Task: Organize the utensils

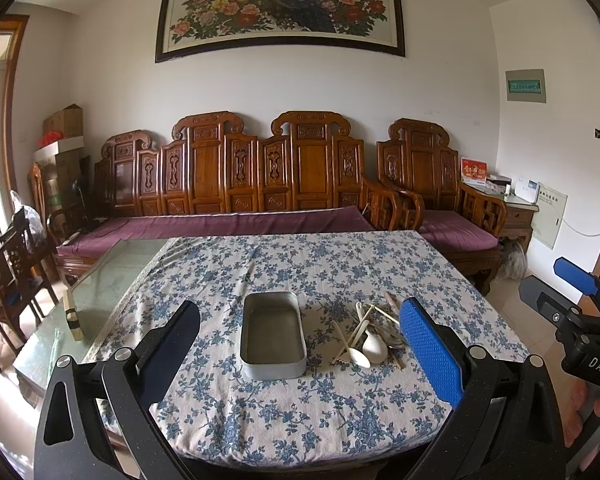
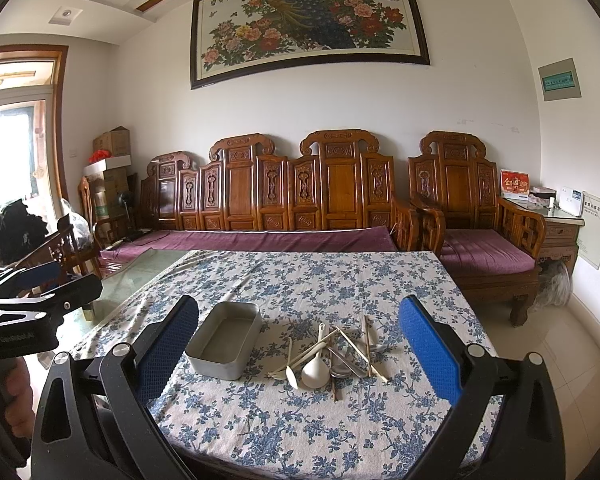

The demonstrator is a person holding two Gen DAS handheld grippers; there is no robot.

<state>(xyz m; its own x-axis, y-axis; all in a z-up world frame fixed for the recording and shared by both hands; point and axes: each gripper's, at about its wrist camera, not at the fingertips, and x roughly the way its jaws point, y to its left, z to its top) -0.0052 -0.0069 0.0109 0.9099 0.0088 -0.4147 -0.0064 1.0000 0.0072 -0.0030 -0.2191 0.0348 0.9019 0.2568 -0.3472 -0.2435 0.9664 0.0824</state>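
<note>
An empty grey metal tin (image 1: 272,335) (image 2: 224,340) sits on the blue-flowered tablecloth (image 1: 308,408) (image 2: 300,432). To its right lies a loose pile of utensils (image 1: 370,336) (image 2: 332,356): white plastic spoons, a fork, metal spoons and chopsticks, crossing each other. My left gripper (image 1: 300,344) is open and empty, held above the near table edge in front of the tin. My right gripper (image 2: 298,348) is open and empty, held in front of the pile. Each gripper also shows at the side of the other's view, the right one (image 1: 572,280) and the left one (image 2: 40,276).
A glass tabletop (image 1: 100,280) lies bare left of the cloth, with a small wooden block (image 1: 73,318) on it. A carved wooden sofa (image 1: 260,184) with purple cushions stands behind the table. Chairs (image 1: 8,264) stand at the left.
</note>
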